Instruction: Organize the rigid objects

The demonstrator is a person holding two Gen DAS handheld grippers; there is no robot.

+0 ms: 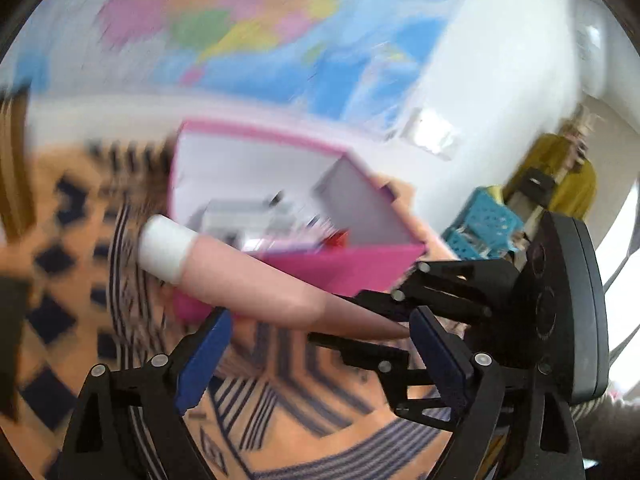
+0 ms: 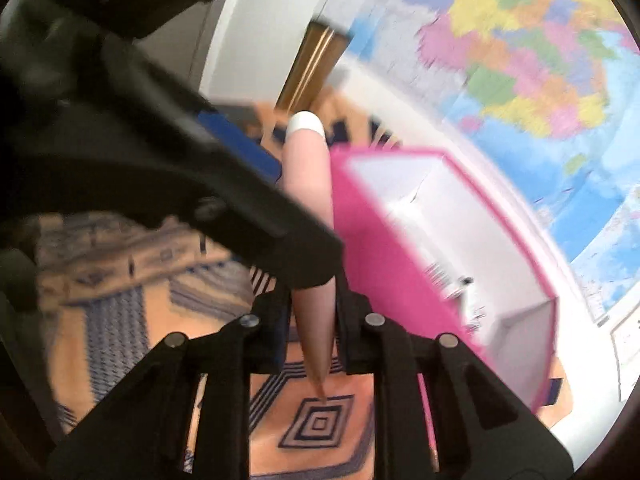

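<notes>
Pink tube — white-capped, tapering to a flat tail — is held at that tail by the right gripper, jaws narrow; the left gripper flanks it, jaws wide. Just beyond, a pink box crowds the patterned worktop.

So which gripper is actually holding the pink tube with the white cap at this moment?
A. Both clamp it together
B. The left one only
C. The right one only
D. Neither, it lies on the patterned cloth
C: the right gripper is shut on the crimped end of the pink tube, while the left gripper stands open around the tube without pinching it.
</notes>
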